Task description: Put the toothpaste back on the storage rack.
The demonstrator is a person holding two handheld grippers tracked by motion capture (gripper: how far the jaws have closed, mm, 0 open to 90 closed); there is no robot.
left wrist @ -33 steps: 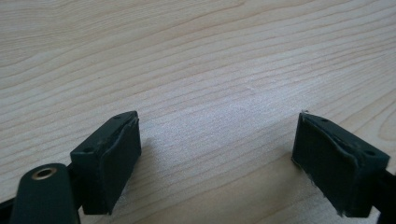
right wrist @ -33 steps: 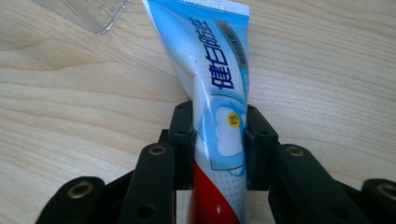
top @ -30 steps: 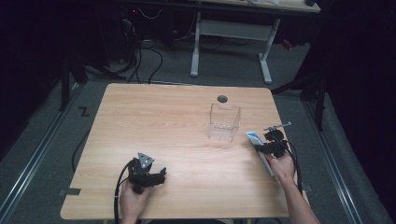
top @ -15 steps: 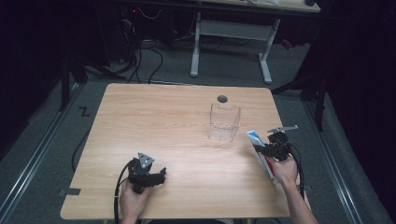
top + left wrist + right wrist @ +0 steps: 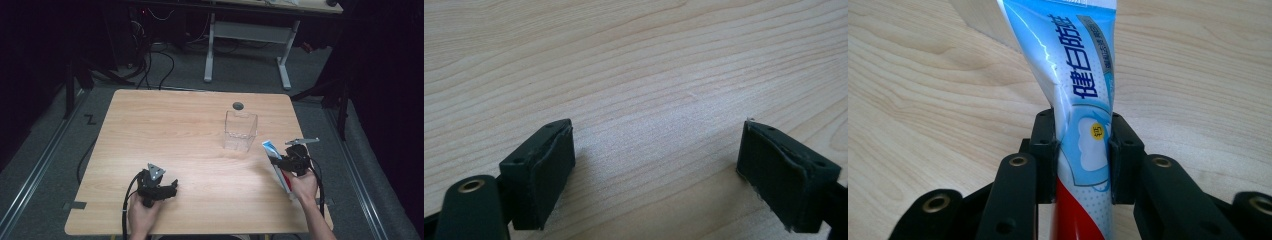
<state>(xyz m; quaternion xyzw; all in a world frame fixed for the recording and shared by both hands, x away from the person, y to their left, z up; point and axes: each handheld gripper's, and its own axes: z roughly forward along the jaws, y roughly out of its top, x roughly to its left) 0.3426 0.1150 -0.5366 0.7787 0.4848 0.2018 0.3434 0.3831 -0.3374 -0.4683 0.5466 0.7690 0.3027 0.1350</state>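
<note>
A blue, white and red toothpaste tube [image 5: 1078, 90] is pinched between the jaws of my right gripper [image 5: 1082, 150], which is shut on it. In the high view the tube [image 5: 276, 161] lies slanted near the table's right edge, with the right gripper [image 5: 286, 162] across its middle. A clear plastic box [image 5: 240, 131] stands upright just left of and beyond the tube. My left gripper [image 5: 170, 189] rests low at the front left of the table. Its jaws stand wide apart over bare wood [image 5: 654, 165] and nothing lies between them.
The wooden table [image 5: 165, 135] has a dark round hole [image 5: 238, 105] near its far edge, behind the clear box. Cables trail from both grippers toward the front edge. A white desk frame [image 5: 250, 45] stands on the floor beyond the table.
The right gripper with the toothpaste tube has shifted slightly toward the front edge of the table. The left gripper has stayed in place.
</note>
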